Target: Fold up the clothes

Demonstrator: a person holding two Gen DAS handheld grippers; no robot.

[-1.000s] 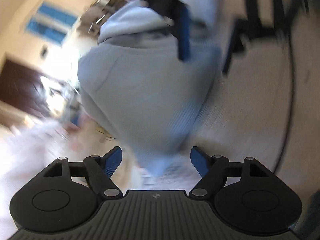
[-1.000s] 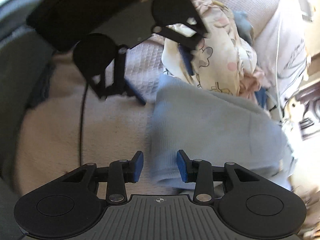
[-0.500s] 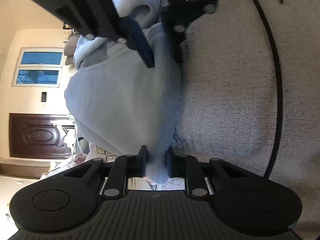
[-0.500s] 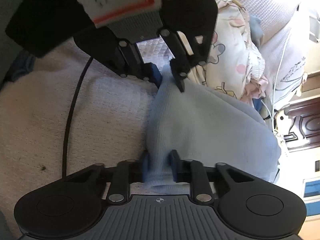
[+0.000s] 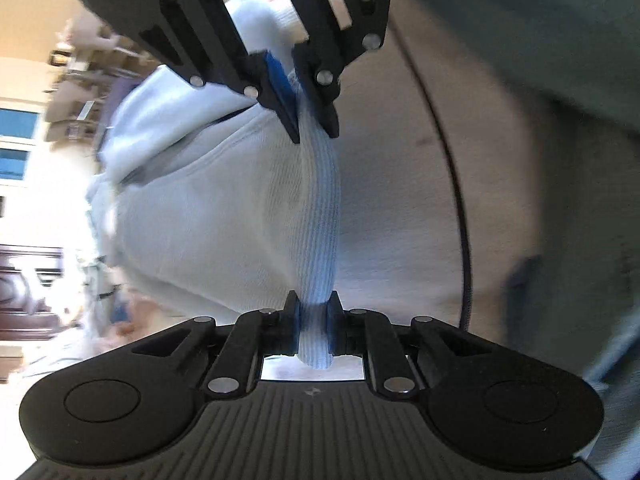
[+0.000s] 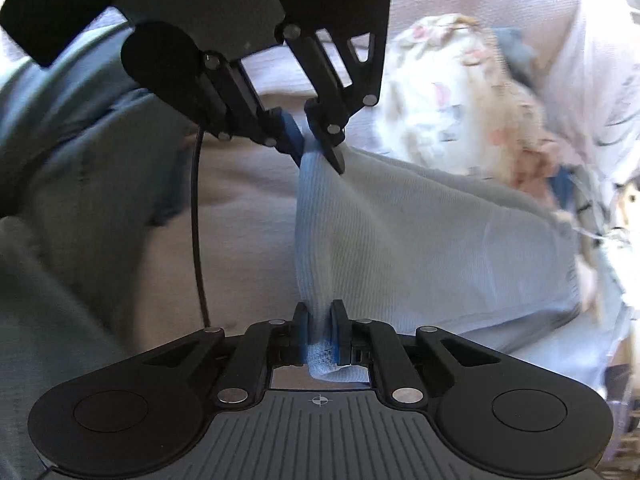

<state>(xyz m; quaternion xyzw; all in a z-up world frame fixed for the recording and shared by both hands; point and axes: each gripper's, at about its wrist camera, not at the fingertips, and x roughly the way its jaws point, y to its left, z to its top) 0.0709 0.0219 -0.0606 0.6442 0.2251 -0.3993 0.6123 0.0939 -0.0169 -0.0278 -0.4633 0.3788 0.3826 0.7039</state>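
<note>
Pinching the ribbed hem of the pale blue sweatshirt (image 5: 240,216), the left hand-held gripper (image 5: 314,320) and right hand-held gripper (image 6: 320,320) face each other, both clenched on it; the hem runs taut between them, the body sagging aside over the bed (image 5: 400,200).

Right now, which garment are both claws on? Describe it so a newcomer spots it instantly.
Start at the beige knit bed cover. On it lies a heap of laundry, topped by a cream cartoon-print piece. In front of it is the pale blue ribbed-hem garment, the only plain blue one, its hem stretched between the left claw and the right claw.
</note>
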